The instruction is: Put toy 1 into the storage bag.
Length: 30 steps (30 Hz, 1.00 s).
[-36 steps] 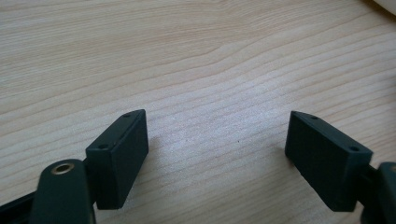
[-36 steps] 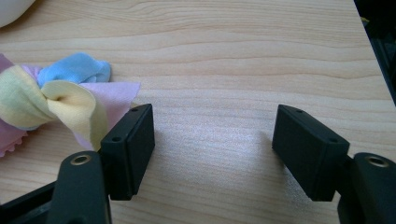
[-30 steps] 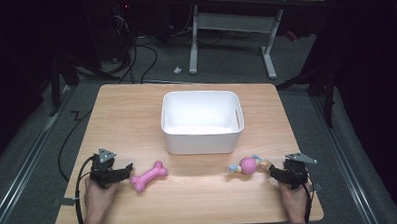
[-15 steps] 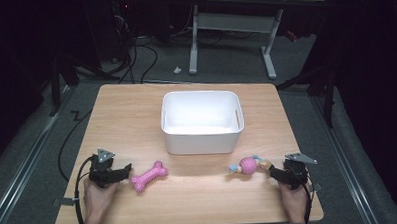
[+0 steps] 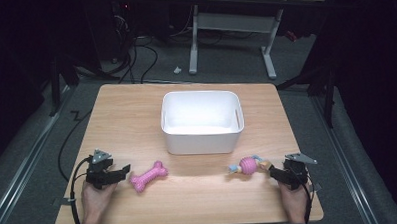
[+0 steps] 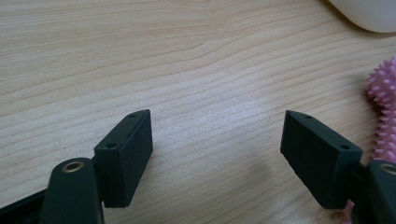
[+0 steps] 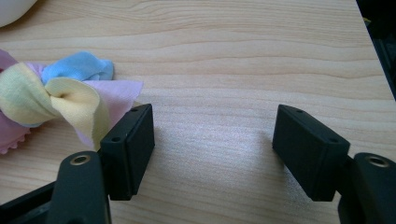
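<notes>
A pink spiky bone toy [image 5: 148, 176] lies on the wooden table [image 5: 136, 119], just right of my left gripper [image 5: 119, 174]. In the left gripper view the jaws stand wide open over bare wood [image 6: 217, 149], and the bone toy [image 6: 384, 114] shows at the right edge. A pink ball toy with pastel cloth knots [image 5: 247, 166] lies at the front right, its cloth tail touching my right gripper [image 5: 271, 170]. The right gripper view has my right gripper [image 7: 214, 149] open and empty, with the cloth knot [image 7: 60, 100] beside its left jaw.
A white rectangular tub [image 5: 202, 122] stands empty in the middle of the table. The table's right edge [image 7: 373, 51] runs close to the right gripper. A desk frame and cables stand on the dark floor behind.
</notes>
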Motion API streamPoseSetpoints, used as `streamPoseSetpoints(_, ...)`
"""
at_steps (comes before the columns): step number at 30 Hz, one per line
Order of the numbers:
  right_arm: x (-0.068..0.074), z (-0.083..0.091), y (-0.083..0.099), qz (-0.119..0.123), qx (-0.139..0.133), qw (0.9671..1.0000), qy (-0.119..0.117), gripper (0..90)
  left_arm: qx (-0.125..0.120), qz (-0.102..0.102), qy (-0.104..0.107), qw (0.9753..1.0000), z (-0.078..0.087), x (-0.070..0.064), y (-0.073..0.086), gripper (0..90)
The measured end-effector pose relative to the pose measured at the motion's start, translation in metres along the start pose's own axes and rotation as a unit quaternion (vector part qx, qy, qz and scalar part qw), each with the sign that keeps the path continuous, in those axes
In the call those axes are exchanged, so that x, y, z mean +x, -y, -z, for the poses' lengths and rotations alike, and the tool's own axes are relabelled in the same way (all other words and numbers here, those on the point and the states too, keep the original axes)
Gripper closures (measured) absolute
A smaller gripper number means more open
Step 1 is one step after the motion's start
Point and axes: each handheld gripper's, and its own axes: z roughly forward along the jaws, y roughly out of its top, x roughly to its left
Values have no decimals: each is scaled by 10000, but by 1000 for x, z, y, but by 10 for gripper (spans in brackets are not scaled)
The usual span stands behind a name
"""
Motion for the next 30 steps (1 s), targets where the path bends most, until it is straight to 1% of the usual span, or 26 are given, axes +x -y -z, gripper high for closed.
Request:
streamPoseSetpoints(8,0,0,0,-3,1,10000,-7,299,-120,-27,191,9997,15,-3,-7,257)
streamPoseSetpoints(11,0,0,0,-12,4,10000,-7,299,-206,-108,238,9994,22,-8,-11,258)
streamPoseSetpoints(12,0,0,0,-14,5,10000,-7,299,-199,-142,274,9993,24,-9,-11,273)
streamPoseSetpoints(17,0,0,0,-10,5,10000,-8,299,-243,-311,410,9984,30,-19,-16,281)
streamPoseSetpoints(19,0,0,0,-4,3,10000,-10,299,-215,-426,467,9978,32,-25,-17,291)
streamPoseSetpoints(20,0,0,0,-4,3,10000,-10,299,-174,-485,543,9972,32,-29,-18,298)
streamPoseSetpoints(21,0,0,0,-4,3,10000,-10,299,-174,-485,543,9972,32,-29,-18,301)
streamPoseSetpoints(24,1,0,0,-4,3,10000,-14,299,-48,-618,589,9963,31,-38,-20,306)
streamPoseSetpoints(26,1,0,0,-1,3,10000,-18,298,28,-671,627,9958,29,-44,-20,310)
streamPoseSetpoints(30,1,0,0,15,-1,10000,-23,298,138,-785,735,9941,25,-53,-22,307)
